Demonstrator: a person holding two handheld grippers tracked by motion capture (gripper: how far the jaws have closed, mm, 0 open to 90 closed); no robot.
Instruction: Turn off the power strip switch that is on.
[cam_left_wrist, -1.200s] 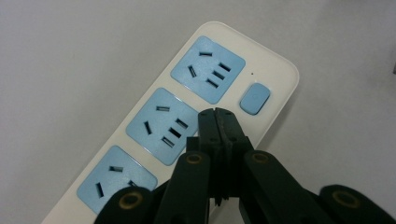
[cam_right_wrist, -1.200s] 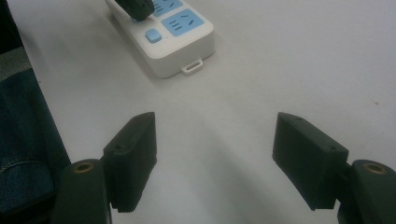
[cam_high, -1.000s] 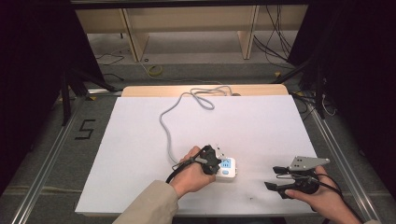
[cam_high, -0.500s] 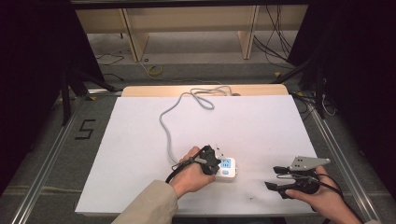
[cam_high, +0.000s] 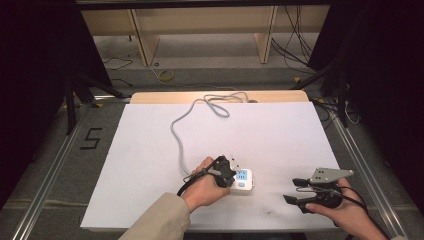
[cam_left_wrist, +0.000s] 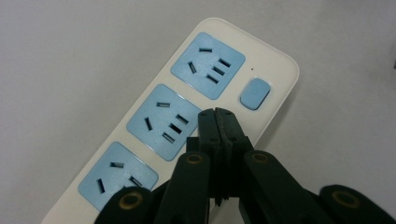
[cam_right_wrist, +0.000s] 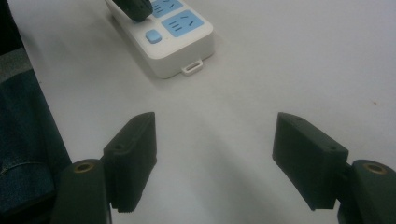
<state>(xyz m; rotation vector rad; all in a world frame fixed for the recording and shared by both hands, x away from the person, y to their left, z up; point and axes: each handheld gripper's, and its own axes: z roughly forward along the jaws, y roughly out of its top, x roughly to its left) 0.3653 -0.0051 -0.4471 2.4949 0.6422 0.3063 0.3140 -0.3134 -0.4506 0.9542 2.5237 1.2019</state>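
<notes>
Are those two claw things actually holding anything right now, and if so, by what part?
Nothing is held. The left gripper is shut with nothing between its jaws, its tips over the white power strip. The right gripper is open above the table.

Power strip (cam_left_wrist: 187, 116) cut off at lower left in left gripper view, partly covered by left gripper (cam_high: 223, 171) in high view, whether tips touch it impossible to tell.

The left gripper (cam_left_wrist: 218, 114) had black jaws with brass-coloured screws; a beige sleeve (cam_high: 162, 220) covered that forearm.
</notes>
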